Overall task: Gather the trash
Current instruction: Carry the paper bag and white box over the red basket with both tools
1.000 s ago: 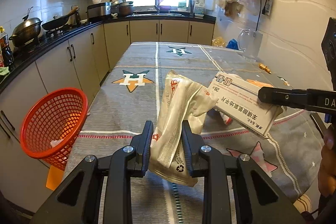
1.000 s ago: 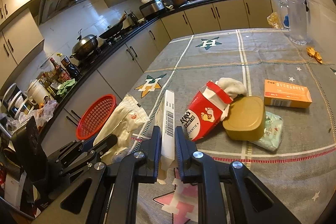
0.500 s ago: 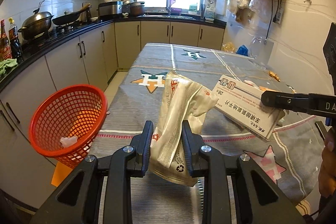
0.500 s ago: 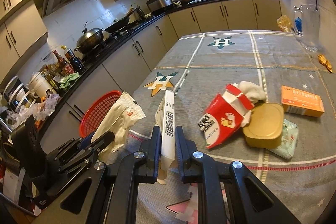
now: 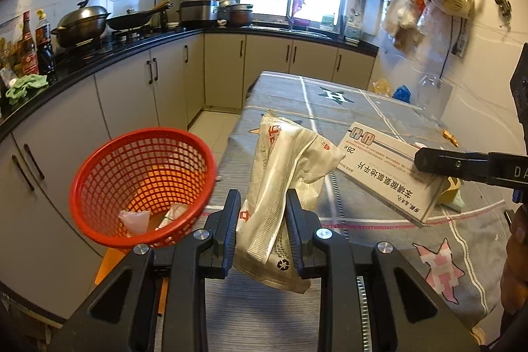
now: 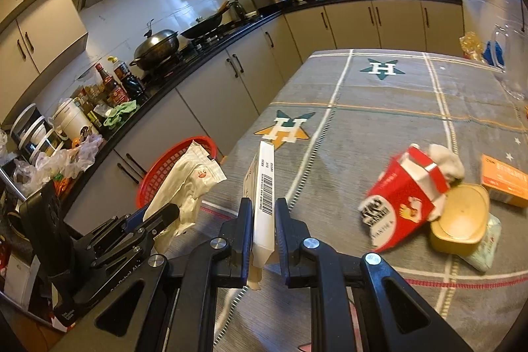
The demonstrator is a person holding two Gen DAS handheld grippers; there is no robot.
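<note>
My left gripper (image 5: 262,213) is shut on a crumpled white plastic wrapper (image 5: 280,174) and holds it over the table's left edge, just right of a red mesh basket (image 5: 142,183). The basket holds a few scraps. My right gripper (image 6: 262,220) is shut on a flat white medicine box (image 6: 264,197) held on edge above the table; the box also shows in the left wrist view (image 5: 392,174). The basket (image 6: 165,174) and wrapper (image 6: 188,183) show at the left of the right wrist view.
On the grey star-patterned tablecloth (image 6: 379,108) lie a red carton (image 6: 402,203), a tan lid (image 6: 462,223), a pale green packet (image 6: 485,249) and an orange box (image 6: 505,180). A clear jug (image 6: 511,65) stands far right. Kitchen counters (image 5: 99,55) run along the left.
Both grippers have moved left toward the basket with their loads. The basket now sits closer and larger in the left wrist view, and its inside shows.
</note>
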